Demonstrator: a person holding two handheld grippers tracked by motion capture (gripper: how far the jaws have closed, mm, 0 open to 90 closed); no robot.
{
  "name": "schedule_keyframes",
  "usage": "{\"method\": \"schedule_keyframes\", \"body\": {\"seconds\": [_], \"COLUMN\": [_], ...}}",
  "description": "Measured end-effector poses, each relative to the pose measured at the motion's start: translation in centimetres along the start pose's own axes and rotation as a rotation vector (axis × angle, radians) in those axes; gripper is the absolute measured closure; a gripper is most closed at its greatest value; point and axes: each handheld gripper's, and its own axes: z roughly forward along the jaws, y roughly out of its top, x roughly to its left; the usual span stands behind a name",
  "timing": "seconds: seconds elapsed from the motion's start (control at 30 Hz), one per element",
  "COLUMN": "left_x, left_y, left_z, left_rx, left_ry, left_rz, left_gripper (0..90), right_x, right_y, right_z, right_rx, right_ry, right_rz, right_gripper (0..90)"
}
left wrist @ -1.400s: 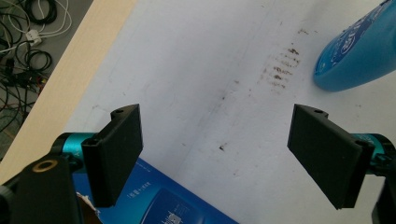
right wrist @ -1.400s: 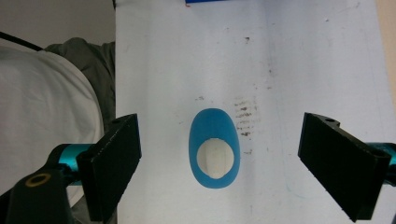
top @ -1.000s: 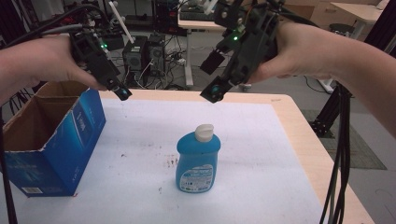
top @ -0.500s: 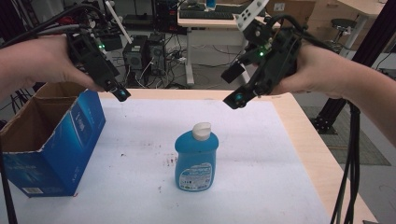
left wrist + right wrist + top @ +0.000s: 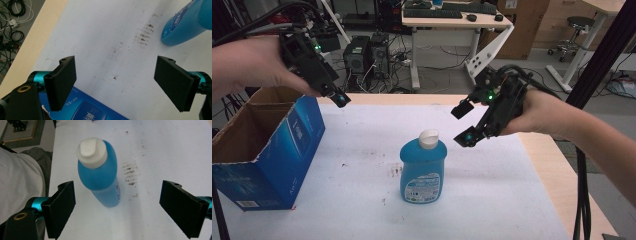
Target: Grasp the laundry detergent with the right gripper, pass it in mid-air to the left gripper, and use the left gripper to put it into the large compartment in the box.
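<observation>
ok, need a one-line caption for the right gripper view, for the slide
Open right claw above an upright blue bottle with a white cap, on a stained white table cover.

A: What stands behind the table (image 5: 377, 99)?
B: A white desk (image 5: 452, 22) with a keyboard (image 5: 439, 13) and a mouse (image 5: 470, 17) on top. Computer towers (image 5: 367, 57) sit on the floor beside it, amid tangled cables (image 5: 437, 60).
A: And to the right?
B: A cardboard box (image 5: 527, 25), a stool (image 5: 579, 25) on a grey floor (image 5: 557, 60), and a black post (image 5: 599, 55) running up the side.
</observation>
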Motion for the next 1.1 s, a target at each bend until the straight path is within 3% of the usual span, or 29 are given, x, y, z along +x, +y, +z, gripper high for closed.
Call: {"method": "schedule_keyframes", "body": {"seconds": [0.47,1.0,1.03,1.1], "left_x": [-0.2,-0.4,-0.4,-0.4], "left_y": [0.1,0.3,0.3,0.2], "left_z": [0.0,0.1,0.0,0.0], "left_rx": [0.001,-0.001,0.001,-0.003], "left_ry": [-0.001,0.0,0.0,0.001], "left_rz": [0.005,0.015,0.017,0.015], "left_gripper": [18.2,18.2,18.2,18.2], "right_x": [0.5,1.1,1.1,1.0], "right_y": [-2.3,-2.7,-2.7,-2.7], "right_z": [4.8,8.2,8.3,8.5], "right_rx": [-0.003,0.001,0.0,-0.006], "right_ry": [0.025,0.018,0.016,0.022], "right_rz": [-0.002,-0.031,-0.038,-0.048], "right_gripper": [12.6,12.9,17.7,18.7]}}
